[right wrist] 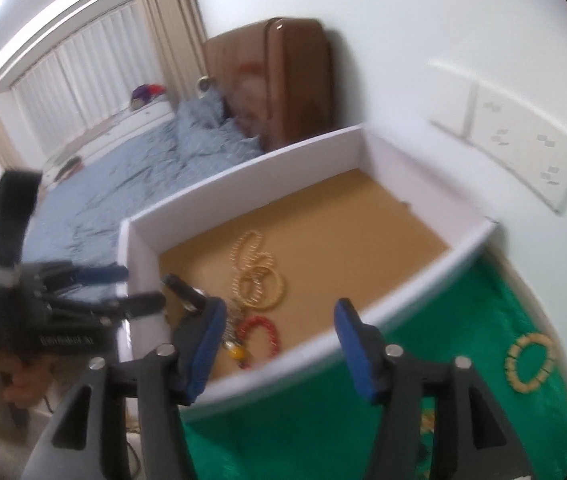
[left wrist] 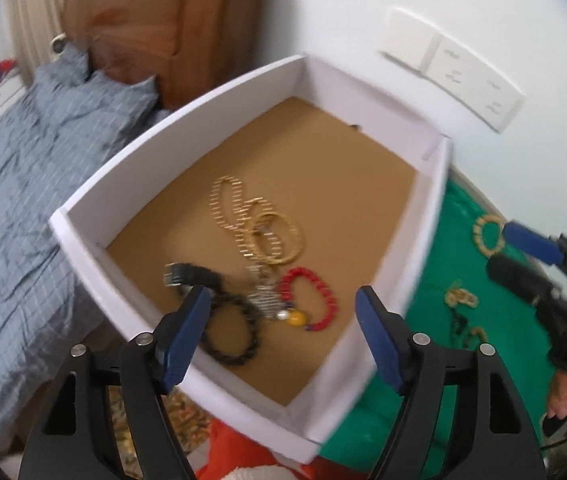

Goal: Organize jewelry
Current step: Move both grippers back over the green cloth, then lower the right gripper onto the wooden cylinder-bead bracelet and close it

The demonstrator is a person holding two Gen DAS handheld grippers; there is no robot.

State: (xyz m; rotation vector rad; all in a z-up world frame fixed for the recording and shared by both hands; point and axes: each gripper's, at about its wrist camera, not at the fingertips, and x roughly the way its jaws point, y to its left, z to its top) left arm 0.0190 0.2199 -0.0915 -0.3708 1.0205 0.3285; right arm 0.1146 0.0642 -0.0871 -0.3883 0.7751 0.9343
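A white open box (left wrist: 83, 226) with a brown floor holds gold bracelets (left wrist: 279, 240), a gold chain (left wrist: 225, 204), a red bead bracelet (left wrist: 317, 296), a black bead bracelet (left wrist: 239, 332) and a black watch strap (left wrist: 189, 274). My left gripper (left wrist: 283, 336) is open and empty over the box's near corner. My right gripper (right wrist: 279, 352) is open and empty above the box's near wall (right wrist: 303, 348). It also shows at the right of the left wrist view (left wrist: 523, 252). A gold bead bracelet (right wrist: 529, 364) lies on the green cloth (right wrist: 463, 320); more gold pieces (left wrist: 459, 298) lie there too.
A bed with a grey-blue checked duvet (left wrist: 15, 184) lies left of the box, with a brown headboard (left wrist: 155, 28) behind. A white wall panel with switches (left wrist: 455, 64) is on the wall. Orange fabric (left wrist: 243, 452) lies below the box.
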